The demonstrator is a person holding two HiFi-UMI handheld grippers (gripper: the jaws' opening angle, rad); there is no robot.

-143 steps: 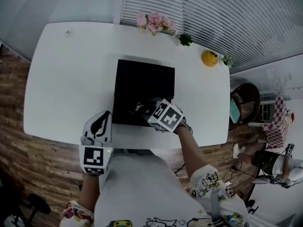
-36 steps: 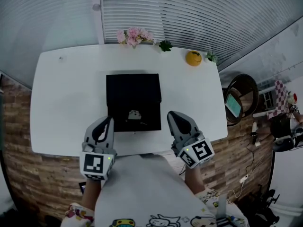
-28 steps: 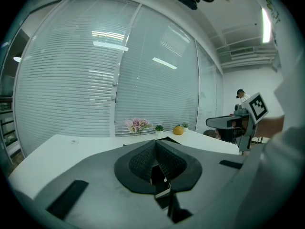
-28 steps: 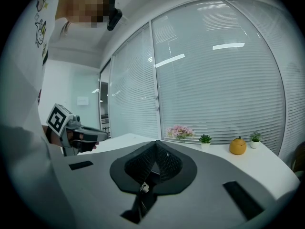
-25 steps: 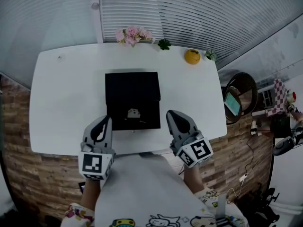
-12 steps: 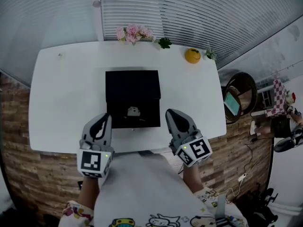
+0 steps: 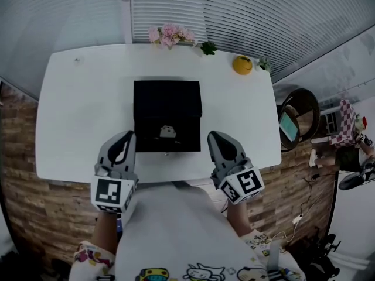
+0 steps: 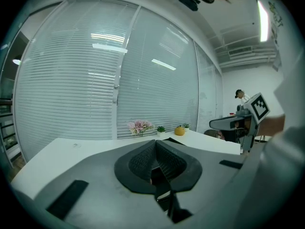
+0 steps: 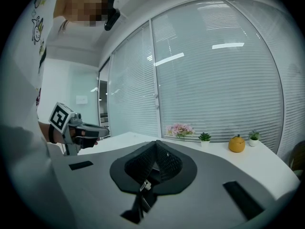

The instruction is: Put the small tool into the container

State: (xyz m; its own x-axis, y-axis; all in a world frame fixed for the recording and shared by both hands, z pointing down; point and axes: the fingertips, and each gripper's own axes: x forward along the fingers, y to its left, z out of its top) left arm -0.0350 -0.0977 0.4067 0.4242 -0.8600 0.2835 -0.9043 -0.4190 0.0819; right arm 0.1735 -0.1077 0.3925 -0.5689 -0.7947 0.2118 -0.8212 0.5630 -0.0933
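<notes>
In the head view a black square container [image 7: 167,101] stands in the middle of the white table [image 7: 76,110]. A small pale tool [image 7: 167,132] lies inside it, near its front wall. My left gripper [image 7: 127,135] hovers at the table's near edge, left of the container, shut and empty. To the container's right, my right gripper [image 7: 214,135] is level with it, also shut on nothing. In the left gripper view the left gripper [image 8: 155,142] has its pads meeting. The right gripper view shows the right gripper [image 9: 156,143] the same way.
Along the table's far edge stand pink flowers [image 7: 171,34], a small green plant [image 7: 208,47], a yellow-orange fruit [image 7: 242,65] and another small plant [image 7: 265,65]. A round chair [image 7: 299,124] is beyond the right end. Window blinds lie behind the table.
Several seconds ago the right gripper reached over the container; now it is drawn back beside it. Over the last second both grippers have kept still and the tool has stayed in the container.
</notes>
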